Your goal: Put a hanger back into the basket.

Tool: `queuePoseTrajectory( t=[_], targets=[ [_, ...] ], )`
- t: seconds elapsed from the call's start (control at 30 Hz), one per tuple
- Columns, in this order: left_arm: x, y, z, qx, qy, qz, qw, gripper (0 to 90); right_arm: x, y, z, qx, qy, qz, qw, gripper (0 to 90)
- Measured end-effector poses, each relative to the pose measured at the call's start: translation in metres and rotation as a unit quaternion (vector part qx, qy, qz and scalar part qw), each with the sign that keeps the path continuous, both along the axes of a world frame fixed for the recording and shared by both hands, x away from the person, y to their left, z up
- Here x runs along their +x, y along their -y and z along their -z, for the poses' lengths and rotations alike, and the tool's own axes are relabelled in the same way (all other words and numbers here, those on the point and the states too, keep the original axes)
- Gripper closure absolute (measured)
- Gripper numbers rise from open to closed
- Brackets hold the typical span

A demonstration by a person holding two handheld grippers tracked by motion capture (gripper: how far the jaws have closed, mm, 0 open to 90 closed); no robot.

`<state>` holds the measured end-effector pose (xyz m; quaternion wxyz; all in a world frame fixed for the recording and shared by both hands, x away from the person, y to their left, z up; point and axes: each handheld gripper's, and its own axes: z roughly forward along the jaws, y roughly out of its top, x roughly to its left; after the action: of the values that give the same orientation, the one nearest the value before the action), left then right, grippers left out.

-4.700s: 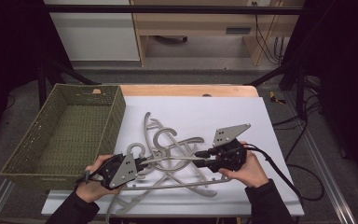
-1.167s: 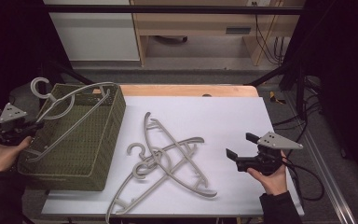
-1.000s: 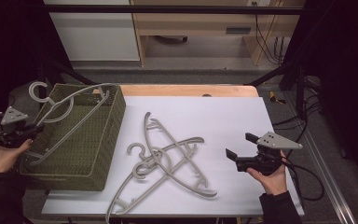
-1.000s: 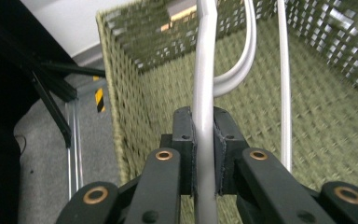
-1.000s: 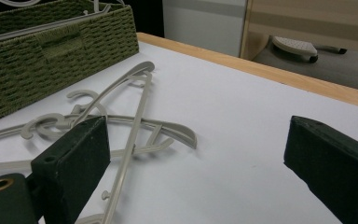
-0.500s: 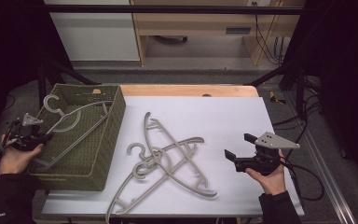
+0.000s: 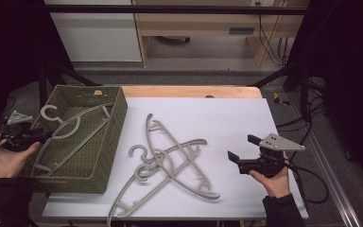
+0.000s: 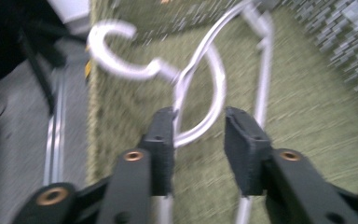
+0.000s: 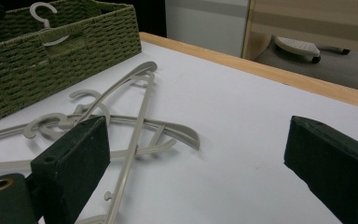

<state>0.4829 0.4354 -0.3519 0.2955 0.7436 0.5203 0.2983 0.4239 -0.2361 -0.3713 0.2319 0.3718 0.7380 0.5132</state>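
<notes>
A grey plastic hanger (image 7: 87, 112) lies slanted inside the green woven basket (image 7: 118, 113), its hook toward the left rim. My left gripper (image 7: 42, 135) is at the basket's left edge, pointing in. In the left gripper view its jaws (image 8: 198, 121) have just been opening; the hanger (image 8: 121, 70) runs between them beside the left pad, and they no longer clamp it. My right gripper (image 7: 242, 147) hovers wide open and empty over the table's right side, facing a pile of crossed grey hangers (image 7: 170, 161), also ahead in the right gripper view (image 9: 135, 121).
The white table top (image 7: 227, 113) has bare room between the pile and my right gripper (image 9: 196, 128). The basket (image 9: 65, 56) stands on the table's left end. Behind the table's wooden far edge are cabinets and cables on the floor.
The left hand has brought the hanger down from above the basket's rim to rest inside it, and the left jaws have come apart. The right hand has kept still.
</notes>
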Motion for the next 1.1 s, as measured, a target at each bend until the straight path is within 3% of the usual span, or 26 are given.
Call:
queuePoseTrajectory(
  t=[0.13,0.23,0.37,0.4,0.53,0.7,0.77,0.93,1.1],
  targets=[
    [-0.005,0.018,-0.010,-0.026,0.036,0.024,0.9987,47.6,0.000,-0.002,-0.001,0.000,-0.001,0.000,1.0000,7.1],
    [-0.010,0.029,-0.015,-0.054,0.068,0.042,0.9954,40.3,0.001,-0.005,-0.002,-0.004,0.003,0.000,1.0000,7.0],
    [-0.019,0.049,-0.020,-0.084,0.106,0.069,0.9884,31.3,0.002,-0.007,-0.005,-0.002,0.006,-0.001,1.0000,7.0],
    [-0.023,0.056,-0.021,-0.097,0.117,0.082,0.9850,29.9,0.002,-0.008,-0.006,-0.002,0.006,-0.001,1.0000,7.0],
    [-0.033,0.075,-0.020,-0.129,0.140,0.110,0.9756,22.5,0.004,-0.013,-0.010,-0.002,0.010,-0.005,0.9999,6.9],
    [-0.045,0.102,-0.016,-0.135,0.145,0.144,0.9696,15.4,0.008,-0.022,-0.014,-0.006,0.010,-0.012,0.9999,6.7],
    [-0.047,0.106,-0.016,-0.132,0.143,0.150,0.9694,14.2,0.008,-0.025,-0.015,-0.009,0.008,-0.015,0.9998,6.7],
    [-0.053,0.123,-0.008,-0.128,0.137,0.177,0.9662,11.6,0.010,-0.039,-0.015,-0.015,0.003,-0.029,0.9995,7.4],
    [-0.058,0.130,-0.004,-0.128,0.138,0.192,0.9631,10.2,0.011,-0.059,-0.014,-0.033,-0.017,-0.049,0.9981,7.5]
  ],
)
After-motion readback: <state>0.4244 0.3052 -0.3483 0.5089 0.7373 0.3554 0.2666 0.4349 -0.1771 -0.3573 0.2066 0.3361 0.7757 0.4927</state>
